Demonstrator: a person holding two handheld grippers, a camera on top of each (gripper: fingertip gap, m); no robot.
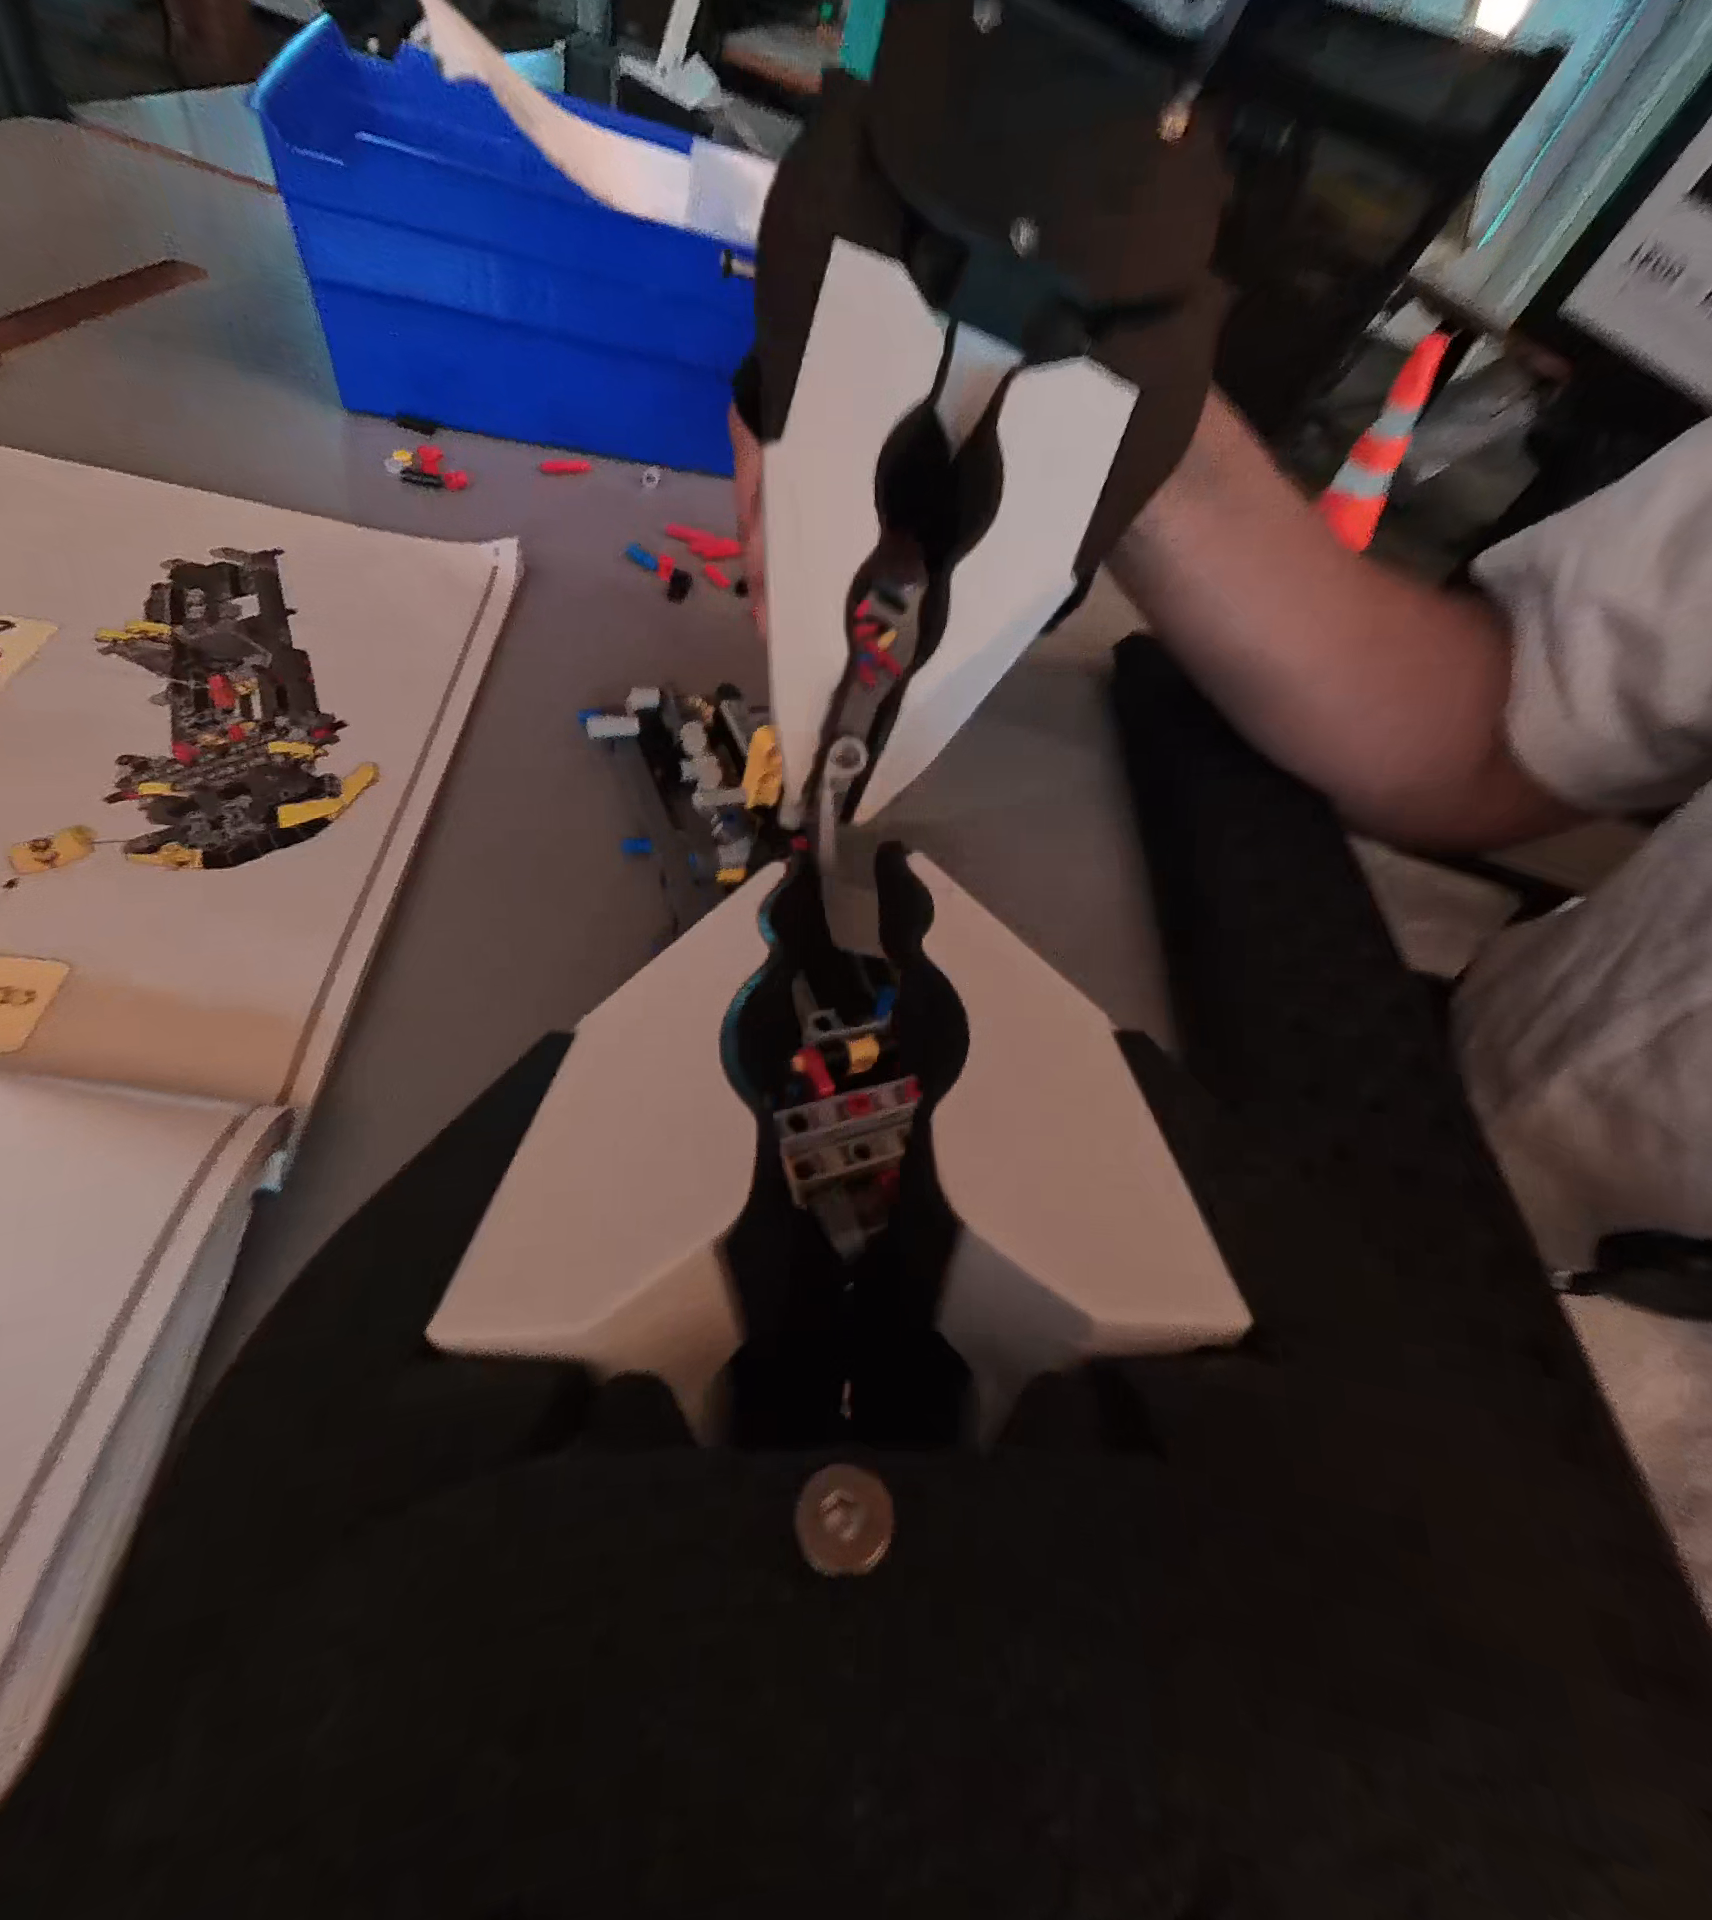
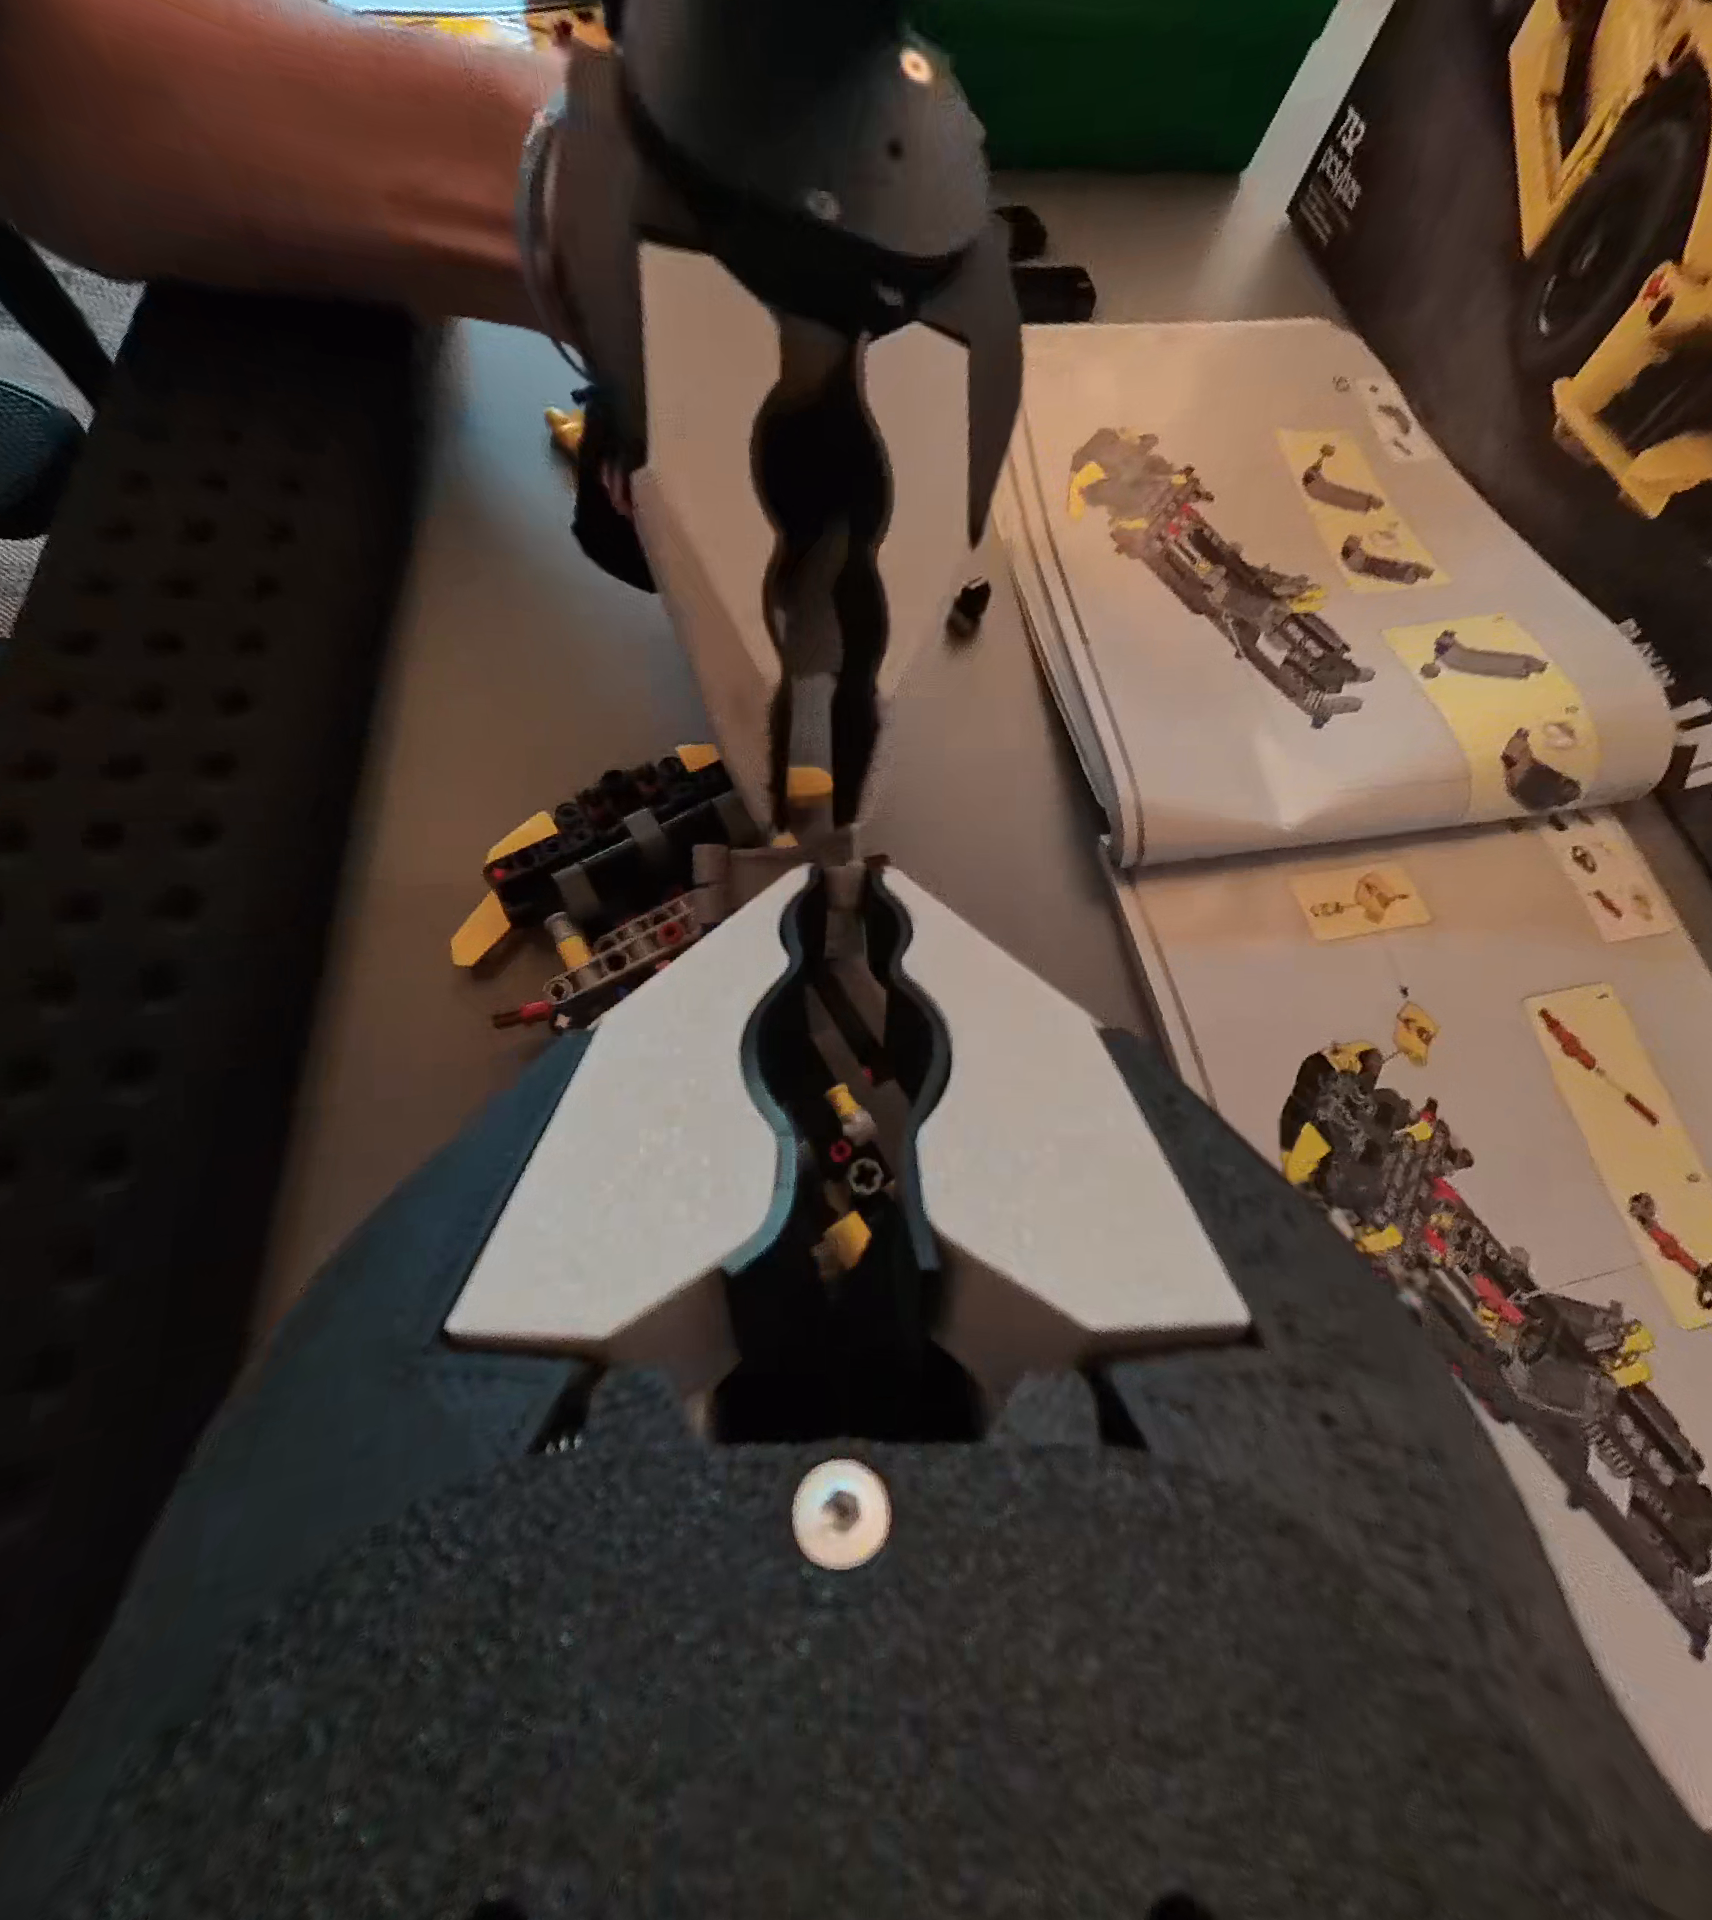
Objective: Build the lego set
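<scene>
My left gripper (image 1: 839,868) and my right gripper (image 2: 836,864) meet tip to tip above the table. Both are shut on a slim grey lego part (image 1: 839,831) that runs from one pair of tips into the other. It ends in a small ring at the right gripper's tips. It also shows in the right wrist view (image 2: 839,891). I cannot tell whether it is one part or two joined. The right gripper (image 1: 821,805) comes in from above in the left wrist view; the left gripper (image 2: 810,821) does so in the right wrist view. A partly built black, grey and yellow lego assembly (image 2: 613,862) lies on the table under them (image 1: 706,769).
An open instruction booklet (image 1: 208,727) (image 2: 1351,675) lies beside the assembly. A blue bin (image 1: 519,281) stands behind loose red, blue and black pieces (image 1: 686,556). The lego box (image 2: 1610,260) stands at the far right. A black perforated chair part (image 2: 156,831) borders the table. A person's forearm (image 1: 1351,644) reaches in. Only a small space, under 4 cm, lies between the two pairs of fingers.
</scene>
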